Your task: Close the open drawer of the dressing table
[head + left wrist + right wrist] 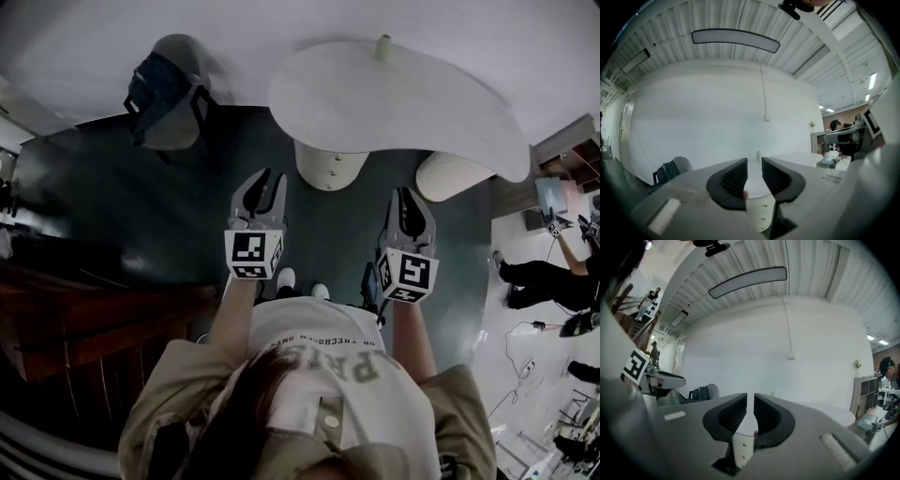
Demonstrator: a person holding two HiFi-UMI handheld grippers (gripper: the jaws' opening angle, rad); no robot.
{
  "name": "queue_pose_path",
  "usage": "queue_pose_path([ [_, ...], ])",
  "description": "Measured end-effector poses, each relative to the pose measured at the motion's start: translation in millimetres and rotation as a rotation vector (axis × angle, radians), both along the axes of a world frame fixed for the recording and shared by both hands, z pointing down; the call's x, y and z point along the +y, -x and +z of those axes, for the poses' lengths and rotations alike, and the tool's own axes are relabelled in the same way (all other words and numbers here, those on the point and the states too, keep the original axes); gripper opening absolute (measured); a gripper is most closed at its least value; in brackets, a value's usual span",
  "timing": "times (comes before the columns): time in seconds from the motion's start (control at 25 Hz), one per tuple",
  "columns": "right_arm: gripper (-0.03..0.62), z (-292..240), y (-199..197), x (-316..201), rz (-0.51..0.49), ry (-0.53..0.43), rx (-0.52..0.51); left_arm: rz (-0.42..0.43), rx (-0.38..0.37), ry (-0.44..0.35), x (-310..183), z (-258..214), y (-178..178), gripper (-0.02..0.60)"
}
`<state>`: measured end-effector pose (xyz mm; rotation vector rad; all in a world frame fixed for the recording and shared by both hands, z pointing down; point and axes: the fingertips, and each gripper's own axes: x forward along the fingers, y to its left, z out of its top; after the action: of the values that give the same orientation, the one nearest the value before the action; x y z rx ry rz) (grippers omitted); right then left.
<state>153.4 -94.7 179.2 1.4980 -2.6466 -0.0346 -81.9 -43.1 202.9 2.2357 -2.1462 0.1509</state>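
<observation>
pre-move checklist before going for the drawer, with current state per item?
1. Left gripper empty: ok, jaws apart, nothing between them.
2. Right gripper empty: ok, only a narrow gap, nothing in it.
3. Grippers free of contact: ok, both held up short of the dressing table.
4. Open drawer located: cannot tell; the drawer pedestal shows knobs, but no front visibly sticks out.
5. Approach path: ok, only floor lies between the grippers and the pedestal.
</observation>
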Motion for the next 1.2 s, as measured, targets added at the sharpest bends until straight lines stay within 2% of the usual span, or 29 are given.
queue_pose_path([
  [0.2, 0.026, -6.2, -3.1, 6.2, 0.009, -0.012, -0.003, 0.023, -0.015, -0.031, -2.0, -11.8, -8.5, 0.089],
  [0.52, 0.005, -16.0, -3.8, 8.5, 0.019, -0.027, -0.016, 0.015, -0.027, -0.059, -1.0, -20.4, -7.1, 0.009],
  [0.96, 0.005, -23.8, -0.8, 8.3, 0.004, -0.042, -0.036, 0.015, -0.03, -0.103, -3.6, -31.1, -6.2, 0.008],
  [1.2, 0.005, -31.8, 0.9, 2.0, 0.017, -0.079, -0.053, 0.018, -0.055, -0.149, -6.6, -46.5, -6.7, 0.008],
])
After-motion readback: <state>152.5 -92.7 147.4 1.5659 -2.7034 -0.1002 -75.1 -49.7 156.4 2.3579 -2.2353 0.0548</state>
